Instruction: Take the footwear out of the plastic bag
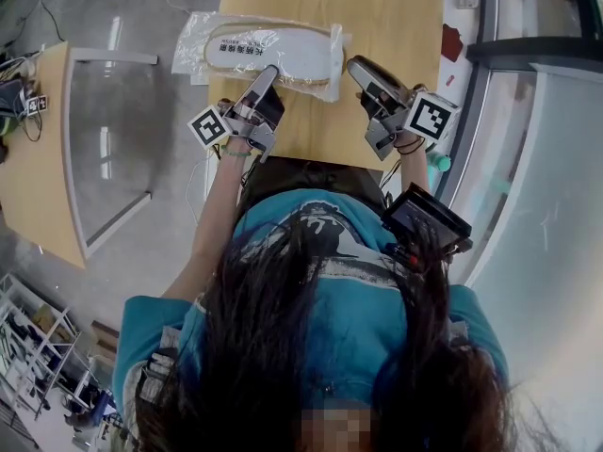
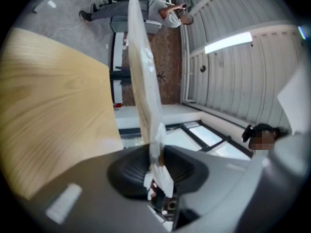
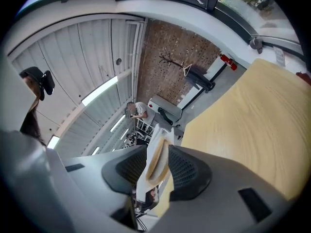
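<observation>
**Firmly held: both tools have the bagged slipper by its near edge**

Here the plastic bag (image 1: 203,40) sits toward the far left part of the wooden desk (image 1: 386,17). A flat white slipper (image 1: 278,53) with a tan rim is inside it. In the head view the bag runs crosswise in front of the person, its left end past the desk's left edge.

The left tool (image 1: 267,75) reaches forward from the person's left hand to the bag's near edge, about midway along it. In the left gripper view its jaws are almost together, the dark pads (image 2: 182,166) pinching crumpled clear plastic. From the pinch the bag runs on away from the camera as a thin strip, and the slipper's pale tan edge shows inside.

The right tool (image 1: 353,66) meets the bag at its right end. In the right gripper view its jaws stand a little apart, and the gap between the ribbed pads (image 3: 187,171) is filled by the slipper's tan rim, still wrapped in plastic. Both pads bear on that wrapped rim.

A cube with square markers rides on each tool, one (image 1: 209,125) by the left wrist and one (image 1: 431,116) by the right. The slipper is still wholly inside the bag.
</observation>
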### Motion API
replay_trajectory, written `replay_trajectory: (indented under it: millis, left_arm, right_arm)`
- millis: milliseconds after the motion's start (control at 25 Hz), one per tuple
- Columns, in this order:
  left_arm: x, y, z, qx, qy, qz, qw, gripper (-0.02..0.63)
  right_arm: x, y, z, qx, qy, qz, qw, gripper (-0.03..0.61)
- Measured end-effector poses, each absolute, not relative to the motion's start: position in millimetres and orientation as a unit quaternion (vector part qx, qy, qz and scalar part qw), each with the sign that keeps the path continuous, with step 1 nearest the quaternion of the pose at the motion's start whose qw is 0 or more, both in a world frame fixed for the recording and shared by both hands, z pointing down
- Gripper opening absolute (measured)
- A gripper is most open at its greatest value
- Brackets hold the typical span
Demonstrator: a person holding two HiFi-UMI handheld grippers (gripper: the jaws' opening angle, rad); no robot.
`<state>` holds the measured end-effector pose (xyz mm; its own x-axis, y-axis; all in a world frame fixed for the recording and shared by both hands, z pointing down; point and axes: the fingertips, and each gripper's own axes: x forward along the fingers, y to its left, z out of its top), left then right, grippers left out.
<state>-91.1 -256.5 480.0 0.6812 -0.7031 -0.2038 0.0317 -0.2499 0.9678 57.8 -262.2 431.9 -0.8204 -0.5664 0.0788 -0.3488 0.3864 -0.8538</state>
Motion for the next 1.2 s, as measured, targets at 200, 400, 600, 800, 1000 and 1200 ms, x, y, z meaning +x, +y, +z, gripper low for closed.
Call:
replay_trajectory:
  millis: [200,400,600,800,1000,1200]
  left_arm:
    - [-82.4,-250.2,472.4,0.718,-0.202,-0.337,0.574,0.083]
    - [-82.8,-248.7,466.4,0.708,-0.176,-0.359,0.583,0.080]
    - [-84.4,-252.3,467.4,0.725,-0.207,-0.332,0.567,0.080]
    - [-82.8,-248.6,472.9,0.732,-0.202,-0.315,0.569,0.080]
    - [-77.0,-245.0,461.5,0.737,-0.168,-0.323,0.570,0.080]
    - [-81.1,-245.2,459.1,0.723,-0.149,-0.352,0.575,0.078]
  right_arm:
    - [55.3,-254.4,437.8,-0.264,0.830,-0.481,0.099,0.151]
    - [49.5,-248.0,430.9,-0.209,0.821,-0.514,0.136,0.156]
    - [54.7,-254.5,435.4,-0.275,0.833,-0.471,0.093,0.156]
    - [59.8,-251.8,423.9,-0.274,0.864,-0.417,0.072,0.156]
    - [47.3,-247.7,425.6,-0.245,0.874,-0.418,0.044,0.156]
    - [51.7,-244.6,429.7,-0.210,0.858,-0.460,0.086,0.156]
